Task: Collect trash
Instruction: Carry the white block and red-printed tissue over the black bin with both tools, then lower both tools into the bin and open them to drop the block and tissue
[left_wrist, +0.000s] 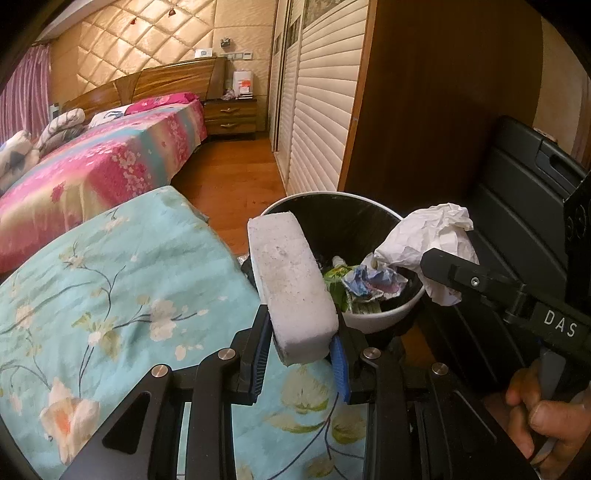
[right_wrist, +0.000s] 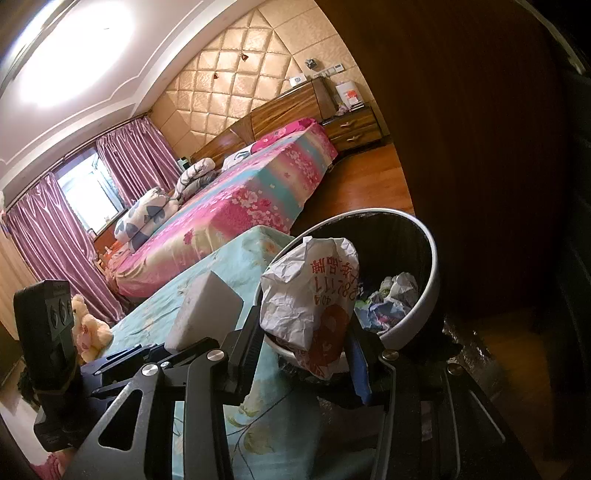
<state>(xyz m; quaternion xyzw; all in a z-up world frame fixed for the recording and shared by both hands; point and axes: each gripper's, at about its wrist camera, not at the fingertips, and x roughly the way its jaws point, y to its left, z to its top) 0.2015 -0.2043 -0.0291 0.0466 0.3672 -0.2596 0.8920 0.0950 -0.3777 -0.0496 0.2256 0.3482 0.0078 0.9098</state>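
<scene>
My left gripper (left_wrist: 301, 354) is shut on a white foam block (left_wrist: 291, 280), which juts forward over the near left rim of a round white bin (left_wrist: 384, 317) with a dark inside. My right gripper (right_wrist: 306, 350) is shut on a crumpled white paper bag with red print (right_wrist: 310, 291), held over the bin's near rim (right_wrist: 428, 295). In the left wrist view the bag (left_wrist: 432, 236) hangs at the bin's right edge. The foam block (right_wrist: 207, 310) shows to the left of the bag. Crumpled paper and a green wrapper (left_wrist: 369, 284) lie inside the bin.
A teal floral cloth (left_wrist: 110, 295) covers the surface left of the bin. Behind it are a pink floral bed (left_wrist: 103, 166) and a wooden floor (left_wrist: 229, 173). A dark wardrobe (left_wrist: 443, 92) and a black case (left_wrist: 517, 184) stand to the right. A teddy bear (right_wrist: 88, 325) sits at the left.
</scene>
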